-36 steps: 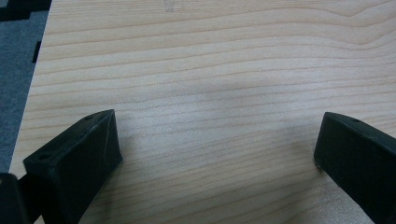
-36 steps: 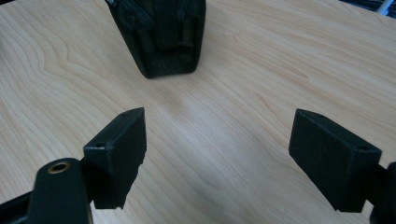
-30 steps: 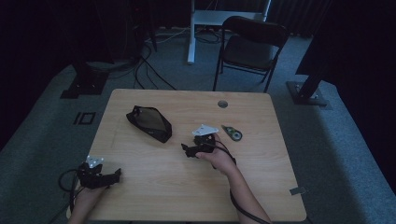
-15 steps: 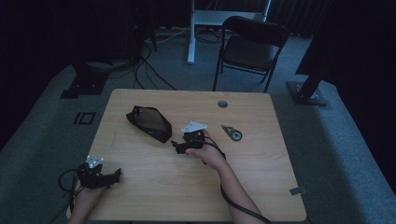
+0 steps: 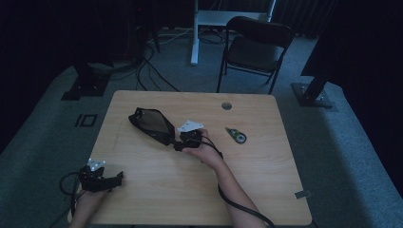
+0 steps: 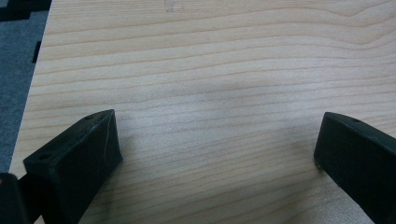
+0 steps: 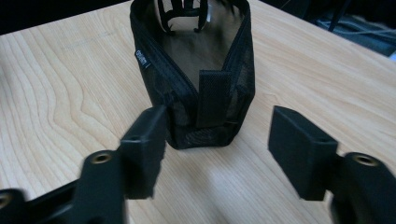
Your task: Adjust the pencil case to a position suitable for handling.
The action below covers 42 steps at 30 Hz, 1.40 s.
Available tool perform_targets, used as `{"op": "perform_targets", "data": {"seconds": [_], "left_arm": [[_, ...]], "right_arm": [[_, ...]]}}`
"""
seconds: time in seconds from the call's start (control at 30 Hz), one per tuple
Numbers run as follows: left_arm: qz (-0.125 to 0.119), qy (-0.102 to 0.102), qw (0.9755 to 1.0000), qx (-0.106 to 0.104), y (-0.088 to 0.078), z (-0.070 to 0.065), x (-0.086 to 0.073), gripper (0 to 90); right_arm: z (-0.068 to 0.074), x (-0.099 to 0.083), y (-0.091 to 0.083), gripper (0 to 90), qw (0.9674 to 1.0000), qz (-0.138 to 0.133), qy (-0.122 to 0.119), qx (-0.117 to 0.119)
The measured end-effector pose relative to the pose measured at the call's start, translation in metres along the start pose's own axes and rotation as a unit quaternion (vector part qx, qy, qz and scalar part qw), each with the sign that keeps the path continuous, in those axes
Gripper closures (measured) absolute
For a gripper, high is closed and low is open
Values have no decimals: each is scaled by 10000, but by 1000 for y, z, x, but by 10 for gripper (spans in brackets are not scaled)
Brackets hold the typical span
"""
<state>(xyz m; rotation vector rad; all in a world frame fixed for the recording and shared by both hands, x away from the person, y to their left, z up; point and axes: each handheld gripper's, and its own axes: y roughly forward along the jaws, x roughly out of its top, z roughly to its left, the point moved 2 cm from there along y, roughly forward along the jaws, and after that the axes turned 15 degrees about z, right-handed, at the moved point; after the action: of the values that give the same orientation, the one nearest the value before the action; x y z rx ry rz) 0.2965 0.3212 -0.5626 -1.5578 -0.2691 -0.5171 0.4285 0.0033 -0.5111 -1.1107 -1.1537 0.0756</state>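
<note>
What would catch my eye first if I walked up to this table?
Probably the black mesh pouch lying near the middle of the wooden table, with the right gripper right at its near end, jaws open. A small green-and-black object lies to its right, and the left gripper rests open at the table's near left corner.

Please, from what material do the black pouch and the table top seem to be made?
The black pouch looks like soft mesh fabric: the wood shows through its walls, and it has stitched edges with a woven strap. The table top looks like light wood or wood-pattern laminate, matte, with clear grain lines; which one, I cannot tell.
</note>
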Motion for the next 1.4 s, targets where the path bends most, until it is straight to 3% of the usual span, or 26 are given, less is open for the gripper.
{"op": "perform_targets", "data": {"seconds": [0.13,0.43,0.67,0.73,0.97,1.23,1.4], "left_arm": [[0,1,10000,0,0,0,0,5],[0,0,10000,0,0,0,0,5],[7,11,10000,-5,0,0,0,5],[7,9,10000,-4,0,0,0,5],[6,11,10000,-5,0,0,0,5],[6,10,10000,-5,0,0,0,5],[6,9,10000,-4,0,0,0,5]], "right_arm": [[-1,4,5,454,10000,-44,21,15],[-2,12,16,523,10000,0,-13,66],[-4,16,23,712,9998,169,83,12],[-5,16,23,722,9998,162,94,-70],[-4,12,18,722,9997,80,218,14],[-6,4,13,720,9999,45,152,-29],[-8,2,10,718,9992,34,404,27]]}}
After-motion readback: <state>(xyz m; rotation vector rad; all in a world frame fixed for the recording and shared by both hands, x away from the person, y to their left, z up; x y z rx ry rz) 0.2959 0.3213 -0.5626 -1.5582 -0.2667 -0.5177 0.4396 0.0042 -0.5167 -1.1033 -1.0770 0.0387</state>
